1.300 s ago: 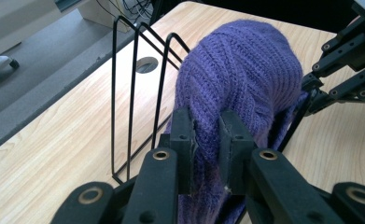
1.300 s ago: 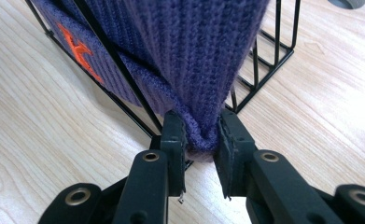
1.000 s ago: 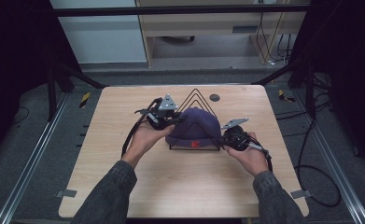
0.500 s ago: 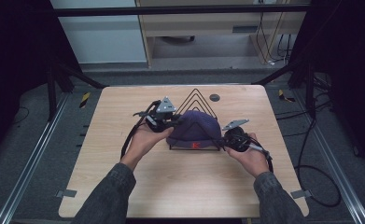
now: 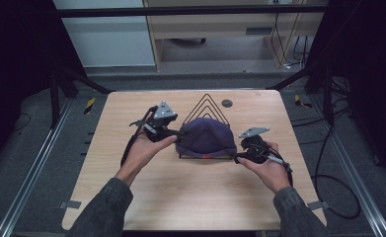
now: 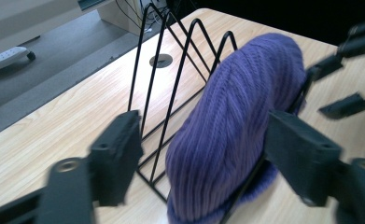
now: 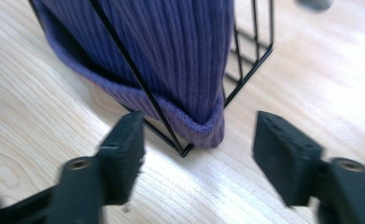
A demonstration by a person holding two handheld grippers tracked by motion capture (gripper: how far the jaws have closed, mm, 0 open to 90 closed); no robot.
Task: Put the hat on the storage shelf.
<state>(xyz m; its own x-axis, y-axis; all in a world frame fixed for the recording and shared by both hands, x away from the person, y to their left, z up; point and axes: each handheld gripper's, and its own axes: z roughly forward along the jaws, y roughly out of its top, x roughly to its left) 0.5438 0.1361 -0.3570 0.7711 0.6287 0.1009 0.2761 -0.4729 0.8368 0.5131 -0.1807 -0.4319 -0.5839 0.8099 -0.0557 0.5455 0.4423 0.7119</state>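
A purple knit beanie (image 5: 205, 137) stands in a black wire rack (image 5: 206, 104) of triangular dividers at the table's middle. The left gripper (image 5: 180, 132) is open at the hat's left end; in the left gripper view its jaws straddle the beanie (image 6: 236, 126) and the rack (image 6: 171, 60) without closing. My right gripper (image 5: 236, 158) is open at the hat's right lower corner. The right gripper view has the beanie's hem (image 7: 189, 116) and the rack's corner wire (image 7: 182, 150) just ahead of the spread jaws. The other gripper's jaws (image 6: 343, 79) appear beyond the hat in the left gripper view.
A round dark cable hole (image 5: 226, 103) lies in the wooden table (image 5: 180, 197) behind the rack. Dark metal frame posts (image 5: 324, 79) flank the table. Cables (image 5: 131, 143) trail from each gripper.
Both grippers have eased slightly away from the hat, which now sits in the rack unheld. The hands shifted little.
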